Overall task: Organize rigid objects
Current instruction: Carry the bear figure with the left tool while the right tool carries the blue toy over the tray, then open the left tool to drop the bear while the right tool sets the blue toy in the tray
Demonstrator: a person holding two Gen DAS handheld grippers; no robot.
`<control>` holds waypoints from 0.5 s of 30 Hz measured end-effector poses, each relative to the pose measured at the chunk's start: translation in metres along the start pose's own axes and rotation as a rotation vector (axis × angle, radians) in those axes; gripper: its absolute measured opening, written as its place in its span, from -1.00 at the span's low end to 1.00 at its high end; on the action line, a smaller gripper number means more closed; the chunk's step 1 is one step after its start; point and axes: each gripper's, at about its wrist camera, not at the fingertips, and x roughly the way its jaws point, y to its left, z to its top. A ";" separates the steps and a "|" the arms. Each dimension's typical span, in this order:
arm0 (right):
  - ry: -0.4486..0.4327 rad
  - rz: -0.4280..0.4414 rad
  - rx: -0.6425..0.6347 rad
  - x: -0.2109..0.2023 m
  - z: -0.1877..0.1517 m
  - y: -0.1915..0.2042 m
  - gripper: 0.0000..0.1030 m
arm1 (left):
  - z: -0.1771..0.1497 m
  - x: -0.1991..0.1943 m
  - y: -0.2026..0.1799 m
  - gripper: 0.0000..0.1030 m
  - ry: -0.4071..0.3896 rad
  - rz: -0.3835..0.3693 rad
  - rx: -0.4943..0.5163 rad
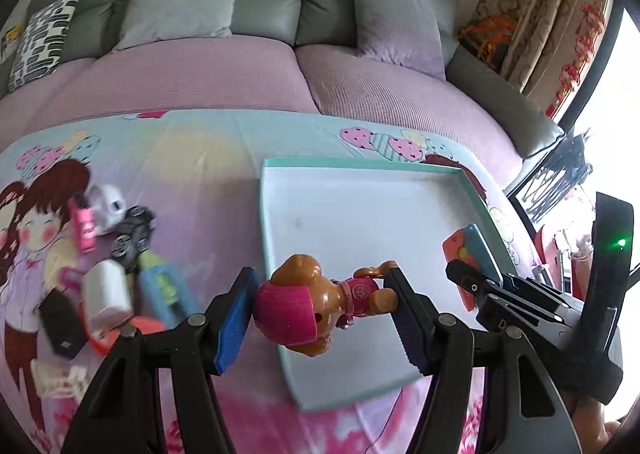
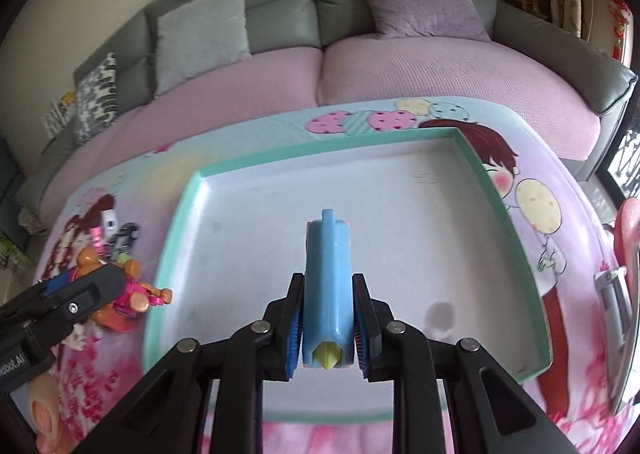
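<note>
left tongs (image 1: 322, 308) clamped on dog figure (image 1: 320, 304) over near-left rim of tray (image 1: 360, 214). right tongs (image 2: 328, 328) clamped on blue toy (image 2: 327, 282) above tray middle. risk: dog pinched end-to-end, may pivot, drop outside tray.

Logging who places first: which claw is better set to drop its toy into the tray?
Right. The right claw holds the blue toy well over the tray floor. The left claw grips the dog figure only at the tray's near-left edge.
</note>
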 end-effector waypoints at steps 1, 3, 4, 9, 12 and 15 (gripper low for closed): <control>0.006 -0.012 -0.005 0.004 0.003 -0.002 -0.54 | 0.002 0.007 -0.004 0.29 0.009 -0.003 0.000; 0.015 -0.022 -0.008 0.011 0.006 -0.003 -0.54 | 0.005 0.018 -0.011 0.29 0.022 -0.005 0.005; 0.022 -0.029 -0.011 0.016 0.008 0.000 -0.54 | 0.006 0.023 -0.014 0.29 0.028 -0.002 0.011; 0.053 -0.061 -0.027 0.032 0.007 -0.002 -0.54 | 0.011 0.044 -0.022 0.29 0.053 0.023 0.039; 0.077 -0.069 -0.022 0.041 0.004 -0.003 -0.54 | 0.013 0.057 -0.025 0.29 0.069 0.039 0.045; 0.090 -0.080 -0.033 0.049 0.001 -0.002 -0.54 | 0.013 0.064 -0.026 0.30 0.083 0.049 0.051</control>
